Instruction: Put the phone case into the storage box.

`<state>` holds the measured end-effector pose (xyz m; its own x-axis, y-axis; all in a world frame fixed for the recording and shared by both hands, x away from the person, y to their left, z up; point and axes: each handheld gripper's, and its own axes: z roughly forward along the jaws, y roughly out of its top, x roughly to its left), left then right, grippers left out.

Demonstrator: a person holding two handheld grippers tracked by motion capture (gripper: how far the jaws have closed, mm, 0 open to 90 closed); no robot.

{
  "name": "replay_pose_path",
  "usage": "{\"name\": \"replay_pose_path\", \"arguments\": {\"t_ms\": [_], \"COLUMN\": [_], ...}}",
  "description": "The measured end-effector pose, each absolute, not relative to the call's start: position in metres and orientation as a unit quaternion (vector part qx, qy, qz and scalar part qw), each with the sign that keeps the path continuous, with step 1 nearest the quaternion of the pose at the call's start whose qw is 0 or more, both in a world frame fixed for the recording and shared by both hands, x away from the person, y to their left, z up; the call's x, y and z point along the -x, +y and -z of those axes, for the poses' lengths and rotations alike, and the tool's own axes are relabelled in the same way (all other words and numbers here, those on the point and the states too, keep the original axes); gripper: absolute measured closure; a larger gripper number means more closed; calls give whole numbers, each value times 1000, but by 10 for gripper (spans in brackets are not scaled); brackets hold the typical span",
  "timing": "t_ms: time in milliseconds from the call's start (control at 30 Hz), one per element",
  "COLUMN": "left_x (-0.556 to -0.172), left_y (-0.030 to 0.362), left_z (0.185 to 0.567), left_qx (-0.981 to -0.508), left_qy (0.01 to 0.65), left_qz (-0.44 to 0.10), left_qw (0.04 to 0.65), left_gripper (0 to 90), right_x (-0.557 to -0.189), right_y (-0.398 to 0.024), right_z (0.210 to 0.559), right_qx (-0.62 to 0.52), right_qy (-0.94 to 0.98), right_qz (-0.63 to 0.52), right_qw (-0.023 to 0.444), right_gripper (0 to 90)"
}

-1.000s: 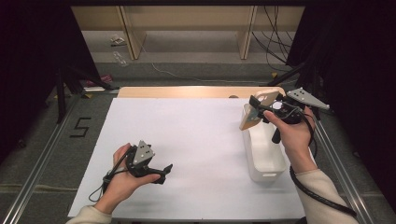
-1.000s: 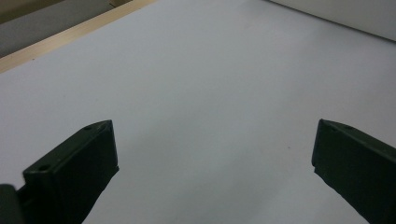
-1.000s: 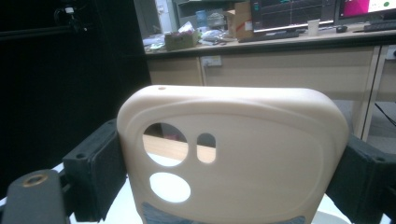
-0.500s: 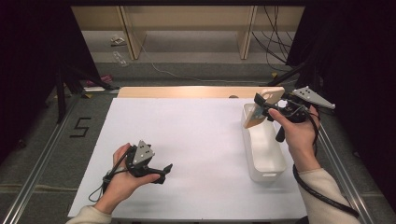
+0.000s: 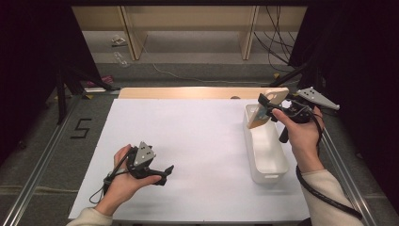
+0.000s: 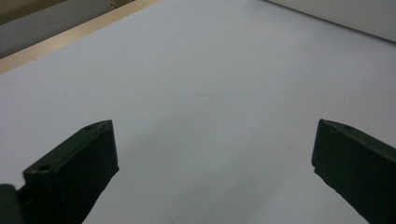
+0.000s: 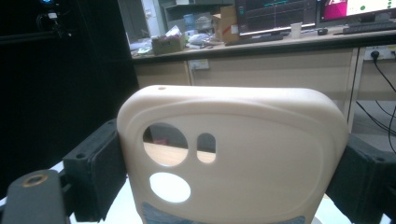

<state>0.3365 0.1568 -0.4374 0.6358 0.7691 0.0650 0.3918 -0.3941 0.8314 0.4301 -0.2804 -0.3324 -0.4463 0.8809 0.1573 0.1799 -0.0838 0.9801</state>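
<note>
Near the front left corner of the desk [image 5: 197,136], the left gripper [image 5: 162,172] rests low on the white surface in the person's left hand [image 5: 123,181]. Its jaws stand wide apart with nothing between them; the left gripper view looks along them over bare white desk.

Toward the right edge a white bin [image 5: 265,146] lies lengthwise, open at the top. I can make out nothing inside it from the high view.

Above the far end of the bin, the right gripper [image 5: 269,109] holds a beige phone case [image 5: 267,107] clear of the desk. In the right gripper view the jaws press on the two long sides of the phone case [image 7: 233,154], its camera cut-outs facing the lens and its top edge up. The case stands roughly upright, tilted a little.

The step in hand looks like carrying the case, either just out of the bin or about to go into it; which one I cannot tell. If it is to go in, the next move calls for lowering it between the bin's walls before the jaws let go. If it is to go onto the desk, the hand must clear the bin's near wall and set it flat.
</note>
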Motion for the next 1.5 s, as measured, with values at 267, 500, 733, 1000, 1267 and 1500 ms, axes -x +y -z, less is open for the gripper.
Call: {"name": "replay_pose_path", "arguments": {"t_ms": [267, 500, 733, 1000, 1267, 1500], "left_x": [-337, -337, -337, -337, -337, -335], "left_y": [157, 157, 157, 158, 163, 169], "left_z": [437, 437, 437, 438, 437, 438], "left_qx": [-803, -803, -803, -803, -801, -800], "left_qy": [362, 362, 362, 362, 363, 367], "left_qz": [-227, -227, -227, -226, -228, -228], "left_qw": [415, 416, 416, 417, 418, 416], "left_gripper": [0, 0, 0, 0, 0, 0], "right_x": [-431, -431, -432, -433, -434, -435], "right_y": [-282, -283, -285, -287, -288, -290], "right_z": [333, 334, 334, 336, 336, 337], "right_qx": [-439, -442, -445, -447, -449, -453], "right_qy": [608, 607, 605, 604, 603, 602], "right_qz": [-591, -590, -591, -589, -589, -586], "right_qw": [297, 297, 296, 298, 297, 298], "right_gripper": [123, 123, 123, 123, 123, 123]}}
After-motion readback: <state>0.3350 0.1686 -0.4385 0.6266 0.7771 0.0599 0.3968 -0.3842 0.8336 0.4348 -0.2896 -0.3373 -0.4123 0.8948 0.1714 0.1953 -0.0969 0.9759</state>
